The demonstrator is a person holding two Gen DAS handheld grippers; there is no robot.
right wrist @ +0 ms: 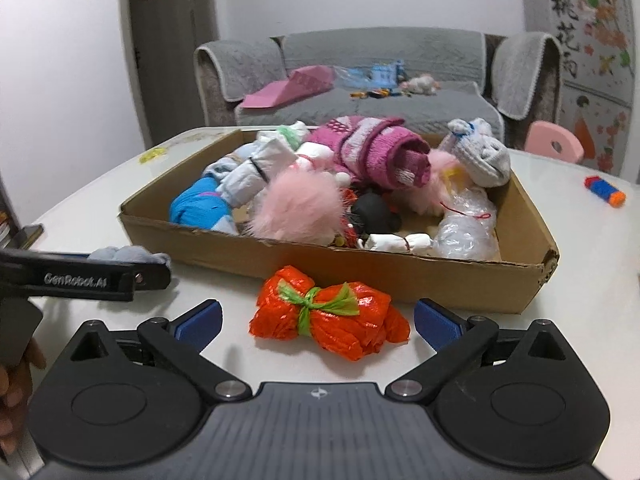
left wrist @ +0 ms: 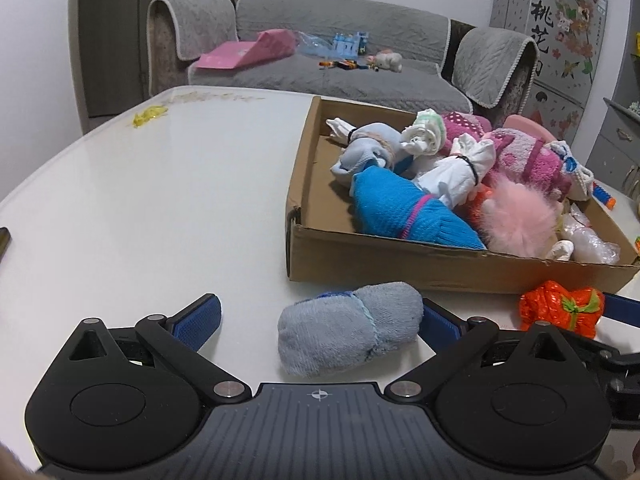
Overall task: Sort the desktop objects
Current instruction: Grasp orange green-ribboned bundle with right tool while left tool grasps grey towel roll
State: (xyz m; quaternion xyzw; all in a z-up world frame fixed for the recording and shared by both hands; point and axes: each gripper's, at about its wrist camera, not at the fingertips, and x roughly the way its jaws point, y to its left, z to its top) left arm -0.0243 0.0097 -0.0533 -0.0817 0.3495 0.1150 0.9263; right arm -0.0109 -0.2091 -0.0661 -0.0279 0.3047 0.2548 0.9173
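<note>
Orange bundle (right wrist: 330, 314) lies between the right gripper (right wrist: 316, 316)'s released jaws; centre on its green tie before clenching. Left gripper (left wrist: 320, 316)'s jaws are likewise released around the grey sock roll (left wrist: 348, 326).

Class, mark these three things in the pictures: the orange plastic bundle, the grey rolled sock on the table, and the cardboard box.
orange plastic bundle (right wrist: 352, 328), right wrist view, on its crinkled orange body.
grey rolled sock (left wrist: 348, 326), left wrist view, on its fuzzy middle.
cardboard box (right wrist: 420, 280), right wrist view, on its near outer wall.

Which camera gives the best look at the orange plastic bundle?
The right wrist view: the orange plastic bundle lies whole and central between the open right gripper fingers. The left wrist view shows it only at the right edge, partly hidden.
</note>
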